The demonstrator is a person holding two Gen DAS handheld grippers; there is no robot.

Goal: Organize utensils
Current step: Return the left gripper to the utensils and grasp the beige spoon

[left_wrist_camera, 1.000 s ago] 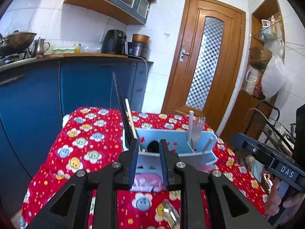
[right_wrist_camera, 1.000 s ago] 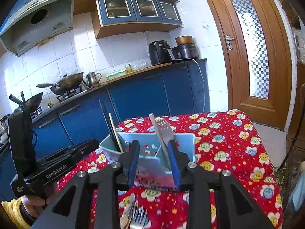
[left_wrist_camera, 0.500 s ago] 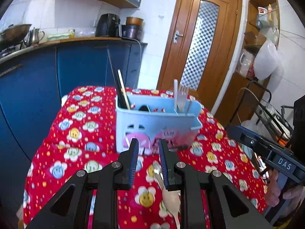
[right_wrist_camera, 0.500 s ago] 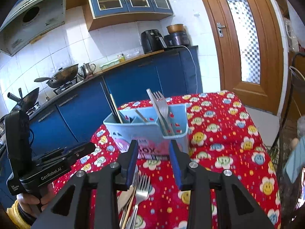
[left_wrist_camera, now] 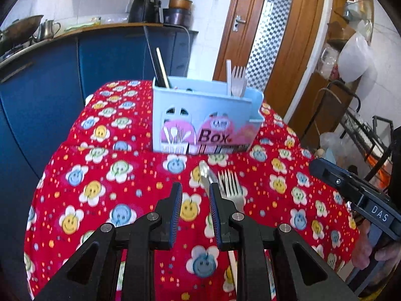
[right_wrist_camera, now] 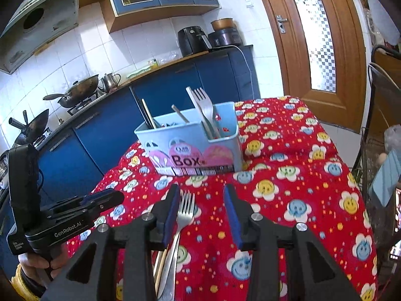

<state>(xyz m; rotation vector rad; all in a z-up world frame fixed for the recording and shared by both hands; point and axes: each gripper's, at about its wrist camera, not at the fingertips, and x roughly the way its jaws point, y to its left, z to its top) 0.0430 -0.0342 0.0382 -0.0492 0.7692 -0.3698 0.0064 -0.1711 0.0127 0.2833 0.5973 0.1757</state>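
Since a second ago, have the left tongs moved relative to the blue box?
Yes. The left tongs backed away from the blue box and tilted down; the fork lying on the tablecloth now shows ahead.

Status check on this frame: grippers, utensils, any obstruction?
Left hand-held gripper empty, jaws narrowly apart. Right hand-held gripper empty, jaws opening. Fork and spoon loose on cloth, short of box. Nothing in the way.

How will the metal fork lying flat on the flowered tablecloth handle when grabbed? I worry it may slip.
The shiny metal fork looks stiff, so it probably won't bend. Its smooth finish may slip between pads. Lying flat on the soft red flowered tablecloth, it may be hard to get under.
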